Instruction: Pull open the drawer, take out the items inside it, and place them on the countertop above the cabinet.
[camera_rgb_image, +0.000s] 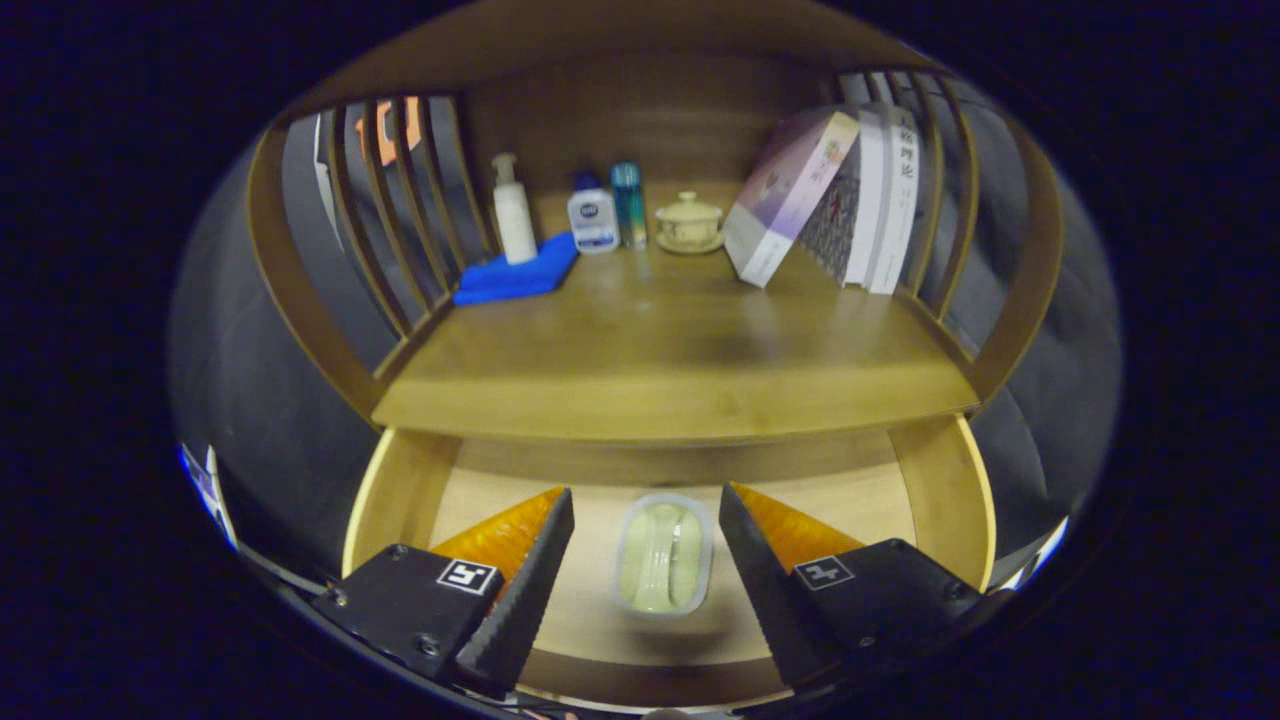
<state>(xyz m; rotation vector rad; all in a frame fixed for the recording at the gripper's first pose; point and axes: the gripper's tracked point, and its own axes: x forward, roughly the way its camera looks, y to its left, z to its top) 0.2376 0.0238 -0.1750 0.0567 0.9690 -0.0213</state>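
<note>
On the wooden bench (660, 350) above the cabinet stand, at its far edge, a white pump bottle (513, 212) on a folded blue cloth (517, 277) toward 10 o'clock, a white jar (592, 220), a teal can (629, 203), a cream lidded cup (688, 222) at 12, and leaning books (835, 205) toward 2. Below, the pale wooden drawer (400, 490) is pulled open. In it lies a clear lidded plastic box (664, 554), between the fingers of the claw (646, 520), which is spread wide and touches nothing.

A warm wooden cabinet (1010, 300) with curved slatted sides stands against dark cloth, its counter (670, 360) under dim, soft light, a plain wooden back panel (640, 120) behind.
</note>
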